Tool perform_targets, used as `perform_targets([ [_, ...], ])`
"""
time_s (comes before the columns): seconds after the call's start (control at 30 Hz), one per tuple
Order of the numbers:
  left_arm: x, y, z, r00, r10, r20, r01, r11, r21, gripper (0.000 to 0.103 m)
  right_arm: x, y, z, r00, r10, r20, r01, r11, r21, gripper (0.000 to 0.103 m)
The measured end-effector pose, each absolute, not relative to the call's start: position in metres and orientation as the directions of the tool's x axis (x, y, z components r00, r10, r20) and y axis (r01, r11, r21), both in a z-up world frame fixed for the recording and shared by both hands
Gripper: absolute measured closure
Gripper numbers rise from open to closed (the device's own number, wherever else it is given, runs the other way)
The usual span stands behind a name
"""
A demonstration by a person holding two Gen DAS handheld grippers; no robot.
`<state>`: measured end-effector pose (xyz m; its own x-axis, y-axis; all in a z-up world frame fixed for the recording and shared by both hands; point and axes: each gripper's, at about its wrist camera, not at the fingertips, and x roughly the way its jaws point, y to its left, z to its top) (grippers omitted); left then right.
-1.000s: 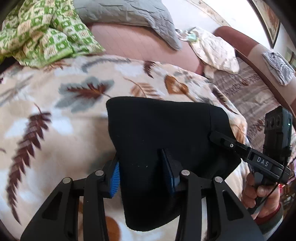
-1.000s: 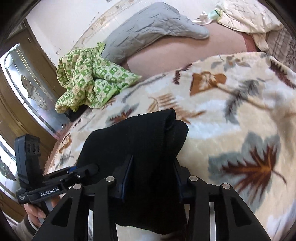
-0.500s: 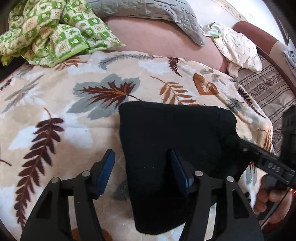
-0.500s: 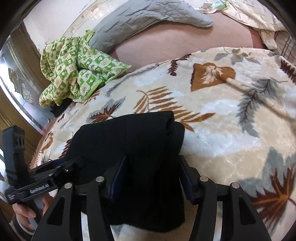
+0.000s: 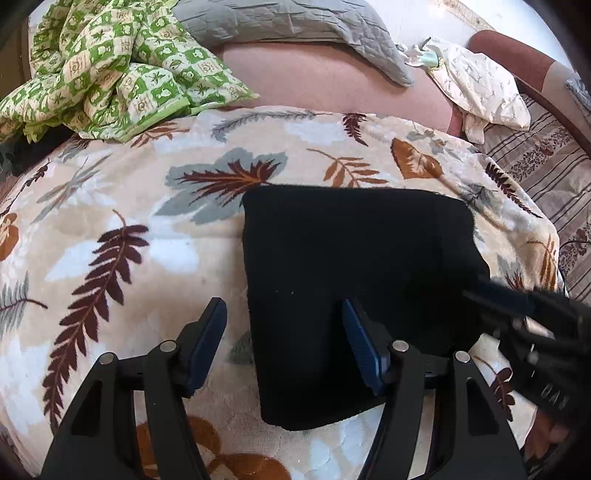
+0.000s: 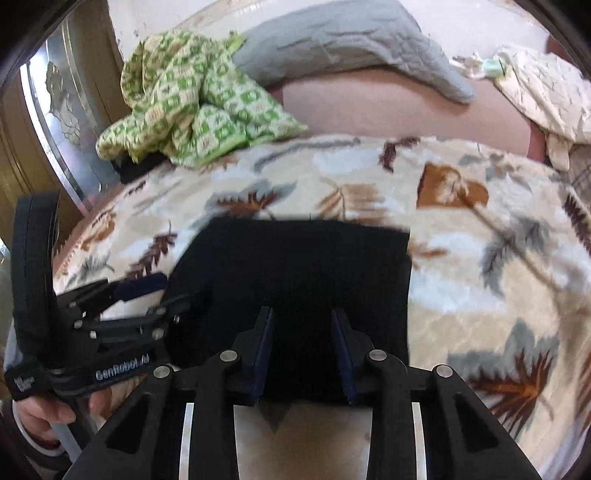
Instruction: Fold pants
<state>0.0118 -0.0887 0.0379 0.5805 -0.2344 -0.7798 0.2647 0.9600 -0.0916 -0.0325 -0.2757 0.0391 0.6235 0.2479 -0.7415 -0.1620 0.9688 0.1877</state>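
Observation:
The black pants [image 5: 354, 280] lie folded into a flat rectangle on the leaf-patterned blanket [image 5: 110, 229]. My left gripper [image 5: 282, 326] straddles their left edge, jaws opening; its right pad rests over the cloth and its left pad stands clear over the blanket. My right gripper [image 6: 303, 330] hovers at the near edge of the pants [image 6: 295, 273], jaws closing, with black cloth showing in the gap and no pad pressing it. In the right wrist view the left gripper [image 6: 162, 295] sits at the pants' left side. The right gripper [image 5: 502, 301] shows blurred in the left wrist view.
A green checked quilt [image 5: 110, 62] and a grey quilted pillow [image 5: 295, 22] lie at the back. A cream cloth [image 5: 476, 81] rests on the pink sheet, beside a striped cover [image 5: 543, 173]. A wooden cabinet with a glass panel [image 6: 51, 110] stands at left.
Both grippers have let go of the pants, which now lie flat. The left jaws spread wider. The right gripper slid sideways toward the middle of the near edge, its jaws narrower than half a second ago.

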Motion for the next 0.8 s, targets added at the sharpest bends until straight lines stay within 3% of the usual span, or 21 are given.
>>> perform_targets([
  [0.3, 0.006, -0.09, 0.042, 0.596, -0.23, -0.769, 0.25, 0.964, -0.095, 0.034, -0.04, -0.278, 0.032, 0.649, 0.25, -0.718, -0.149, 0.968, 0.202, 0.07],
  [0.5, -0.01, -0.088, 0.059, 0.636, -0.224, -0.739, 0.249, 0.965, -0.079, 0.028, -0.056, -0.279, 0.062, 0.712, 0.211, -0.67, -0.121, 0.976, 0.179, 0.049],
  [0.6, -0.02, -0.085, 0.07, 0.664, -0.222, -0.714, 0.24, 0.968, -0.077, 0.018, -0.064, -0.281, 0.073, 0.736, 0.201, -0.646, -0.096, 0.976, 0.194, 0.047],
  [0.8, -0.04, -0.082, 0.087, 0.697, -0.208, -0.686, 0.238, 0.97, -0.052, 0.018, -0.075, -0.283, 0.083, 0.754, 0.175, -0.633, -0.067, 0.979, 0.191, 0.043],
])
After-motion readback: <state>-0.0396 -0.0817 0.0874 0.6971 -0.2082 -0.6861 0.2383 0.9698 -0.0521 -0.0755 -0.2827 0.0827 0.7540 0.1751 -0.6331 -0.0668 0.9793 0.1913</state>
